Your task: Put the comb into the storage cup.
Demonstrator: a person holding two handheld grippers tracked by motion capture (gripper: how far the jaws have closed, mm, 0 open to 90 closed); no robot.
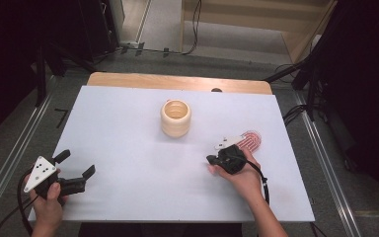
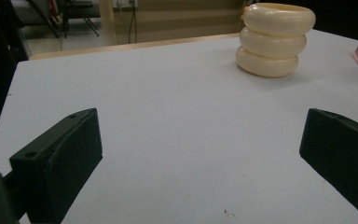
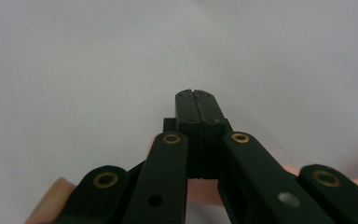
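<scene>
A cream ringed cup [image 1: 175, 118] stands beyond the black left gripper [image 1: 75, 170]; a pink wire-striped rack [image 1: 250, 139] lies just beyond the black right gripper [image 1: 211, 159].

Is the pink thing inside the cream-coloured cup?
No, the pink thing lies flat on the white table, apart from the cream-coloured cup and off to its right.

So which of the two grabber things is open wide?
The left gripper: its black jaws stand far apart. The right gripper has its jaws pressed together with nothing between.
</scene>
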